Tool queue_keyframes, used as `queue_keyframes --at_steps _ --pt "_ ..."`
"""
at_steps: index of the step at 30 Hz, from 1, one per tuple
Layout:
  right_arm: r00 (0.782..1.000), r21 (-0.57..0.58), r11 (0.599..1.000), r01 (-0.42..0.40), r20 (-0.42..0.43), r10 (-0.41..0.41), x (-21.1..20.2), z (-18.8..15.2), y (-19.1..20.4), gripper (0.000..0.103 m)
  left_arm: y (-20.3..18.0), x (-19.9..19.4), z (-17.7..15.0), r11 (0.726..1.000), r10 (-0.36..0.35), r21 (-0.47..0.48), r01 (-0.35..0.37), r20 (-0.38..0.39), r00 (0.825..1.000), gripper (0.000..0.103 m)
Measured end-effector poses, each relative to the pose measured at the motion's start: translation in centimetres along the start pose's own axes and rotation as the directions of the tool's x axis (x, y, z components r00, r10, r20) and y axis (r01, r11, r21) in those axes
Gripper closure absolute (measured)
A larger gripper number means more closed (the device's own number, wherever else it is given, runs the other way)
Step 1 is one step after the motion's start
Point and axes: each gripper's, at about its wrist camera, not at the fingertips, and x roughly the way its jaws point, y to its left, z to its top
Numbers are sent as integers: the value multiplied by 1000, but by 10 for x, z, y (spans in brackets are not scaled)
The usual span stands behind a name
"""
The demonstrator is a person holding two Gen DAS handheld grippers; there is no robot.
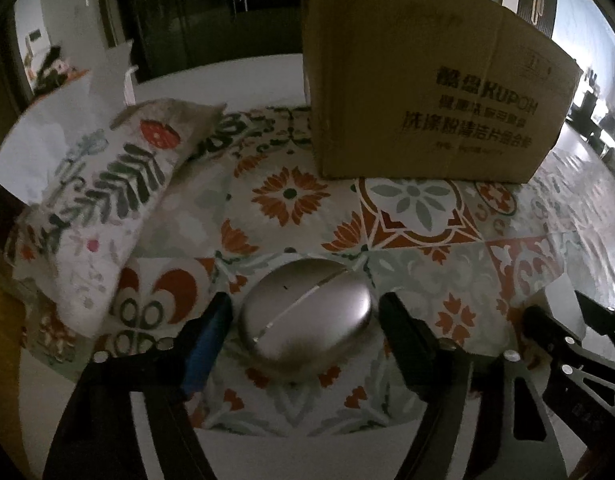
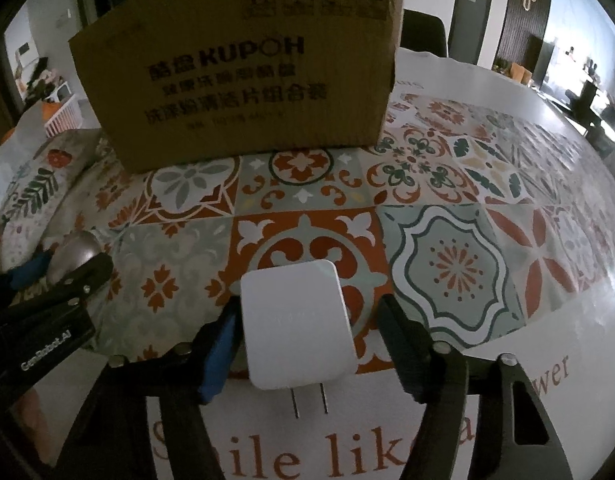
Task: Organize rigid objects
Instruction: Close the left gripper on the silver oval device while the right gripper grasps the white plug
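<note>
left tool (image 1: 305,322): pointing down at the counter, jaws spread and straddling the silver oval case (image 1: 305,316); blue-padded finger (image 1: 205,344) sitting just left of the case, black finger just right of it, small gaps showing on both sides, so not yet pinching
right tool (image 2: 307,340): also angling down, jaws spread either side of the white charger (image 2: 297,322); blue-padded finger (image 2: 219,356) looking as if it is touching the charger's left edge, black finger standing apart from the right edge; no firm pinch showing
silver oval case: lying flat on the patterned mat (image 1: 407,220), near its front edge, seam line running diagonally across the lid; also peeking out at far left of the right wrist view behind the left tool
white charger: lying flat at the mat's front edge, two metal prongs (image 2: 311,400) pointing toward the camera and overhanging onto the white counter (image 2: 527,340)
cardboard box (image 2: 243,80): standing upright on the far part of the mat, dark printed lettering facing the cameras, well apart from both small items
patterned cushion (image 1: 107,200): slumping at the mat's left side, leaf and flower print, near the case but not touching it
counter: white, carrying orange lettering just in front of the charger, partly hidden by the right tool
lighting: dim, background blurry
</note>
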Motion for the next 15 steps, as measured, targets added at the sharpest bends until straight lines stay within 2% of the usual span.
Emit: queue_keyframes --at_steps 4,15 --pt "1000 -21 1000 -12 11 13 -1 0 4 55 0 0 0 1000 -5 -1 5 15 1000 42" --pt "999 -13 999 -40 15 40 -3 -1 1 57 -1 -17 -2 1000 -20 2 20 51 999 42"
